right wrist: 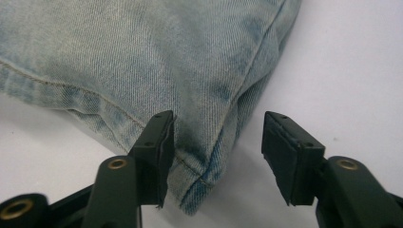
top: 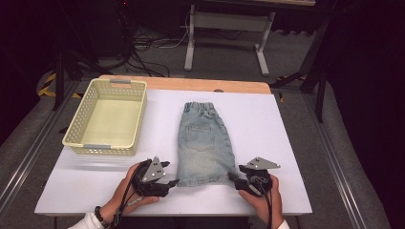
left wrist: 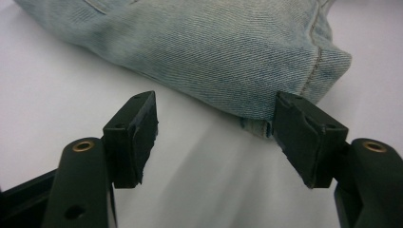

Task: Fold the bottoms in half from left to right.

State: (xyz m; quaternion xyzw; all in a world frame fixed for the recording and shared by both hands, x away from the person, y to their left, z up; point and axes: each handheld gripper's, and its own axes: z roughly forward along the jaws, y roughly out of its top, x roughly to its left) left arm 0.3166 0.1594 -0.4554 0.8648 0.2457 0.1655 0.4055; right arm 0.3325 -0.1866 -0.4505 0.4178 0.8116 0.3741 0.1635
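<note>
Looking at the denim shorts (top: 204, 143) lying flat mid-table, both claws sit at the near hem corners with jaws parted, gripping nothing. The left gripper (left wrist: 216, 133) has cloth just by one pad; the right gripper (right wrist: 216, 156) straddles its corner. I'd guess the next step is a fold or a lift toward the basket (top: 76, 128), so each needs to pinch its corner first.
</note>
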